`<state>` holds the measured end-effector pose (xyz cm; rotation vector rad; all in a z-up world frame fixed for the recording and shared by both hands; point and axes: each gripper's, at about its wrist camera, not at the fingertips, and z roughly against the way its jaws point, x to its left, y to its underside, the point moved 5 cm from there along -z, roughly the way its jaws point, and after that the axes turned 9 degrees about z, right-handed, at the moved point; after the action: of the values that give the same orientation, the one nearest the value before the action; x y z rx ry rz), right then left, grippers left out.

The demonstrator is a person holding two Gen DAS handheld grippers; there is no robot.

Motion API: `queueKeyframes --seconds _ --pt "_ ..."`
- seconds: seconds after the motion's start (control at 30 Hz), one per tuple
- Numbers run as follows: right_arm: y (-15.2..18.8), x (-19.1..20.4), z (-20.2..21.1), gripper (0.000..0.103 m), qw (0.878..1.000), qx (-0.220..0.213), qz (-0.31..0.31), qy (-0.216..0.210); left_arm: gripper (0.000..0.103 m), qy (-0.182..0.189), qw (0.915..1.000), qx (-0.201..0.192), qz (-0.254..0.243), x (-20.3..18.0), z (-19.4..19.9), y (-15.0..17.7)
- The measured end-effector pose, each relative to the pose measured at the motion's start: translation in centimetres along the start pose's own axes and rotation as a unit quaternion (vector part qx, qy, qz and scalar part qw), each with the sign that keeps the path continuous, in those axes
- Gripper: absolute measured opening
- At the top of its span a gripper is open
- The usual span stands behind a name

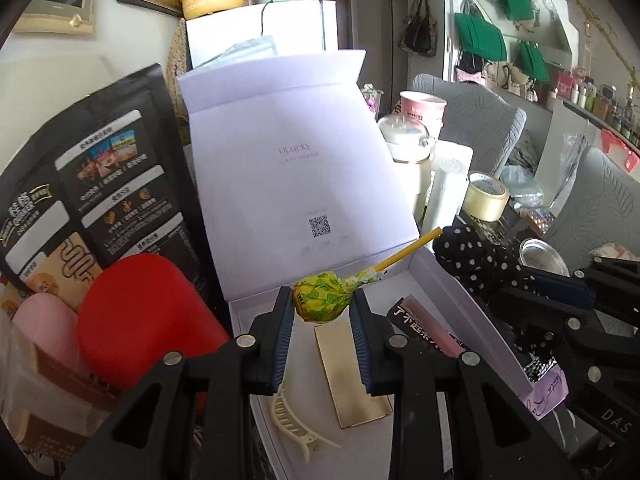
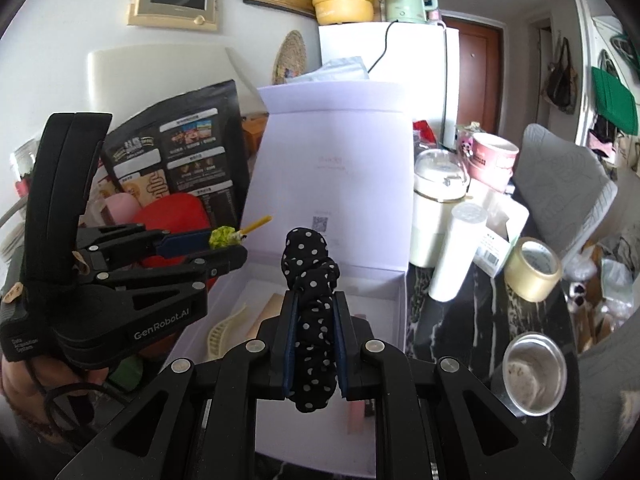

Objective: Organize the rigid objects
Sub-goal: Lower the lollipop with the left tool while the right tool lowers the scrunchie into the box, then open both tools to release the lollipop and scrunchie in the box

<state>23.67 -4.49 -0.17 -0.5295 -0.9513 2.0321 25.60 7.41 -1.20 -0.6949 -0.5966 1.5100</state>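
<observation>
My left gripper point(image 1: 322, 306) is shut on a lollipop point(image 1: 324, 296) in a yellow-green wrapper, its yellow stick pointing up to the right. It hangs over an open white box point(image 1: 472, 312) with a raised lid. Inside the box lie a gold flat box point(image 1: 352, 376), a cream hair claw point(image 1: 294, 420) and a pink and black packet point(image 1: 428, 328). My right gripper point(image 2: 314, 308) is shut on a black polka-dot scrunchie point(image 2: 310, 276) above the same white box point(image 2: 394, 292). The left gripper point(image 2: 224, 246) with the lollipop point(image 2: 224, 236) shows at the left of the right wrist view.
A black snack bag point(image 1: 100, 184), a red cylinder point(image 1: 144, 316) and a pink one point(image 1: 44, 328) stand left of the box. To the right on the dark marble table are a tape roll point(image 2: 532, 270), a metal cup point(image 2: 534, 374), a white tube point(image 2: 456, 252) and a white jar point(image 2: 438, 208).
</observation>
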Motion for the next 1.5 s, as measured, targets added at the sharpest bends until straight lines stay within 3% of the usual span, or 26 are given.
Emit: queueKeyframes --seconds 0.77,1.1,1.5 --pt "3.6 -1.7 -7.3 0.016 0.995 0.094 -0.011 0.030 0.028 -0.033 0.9960 0.082 -0.010 0.5 -6.9 2.5" --pt "4.8 -2.0 -9.0 0.017 0.992 0.121 -0.009 0.047 0.028 -0.022 0.9938 0.109 -0.010 -0.1 -8.2 3.3" --pt "5.4 -2.5 -10.0 0.022 0.989 0.137 -0.030 0.035 0.028 -0.027 0.9922 0.121 -0.007 -0.3 -8.9 3.5"
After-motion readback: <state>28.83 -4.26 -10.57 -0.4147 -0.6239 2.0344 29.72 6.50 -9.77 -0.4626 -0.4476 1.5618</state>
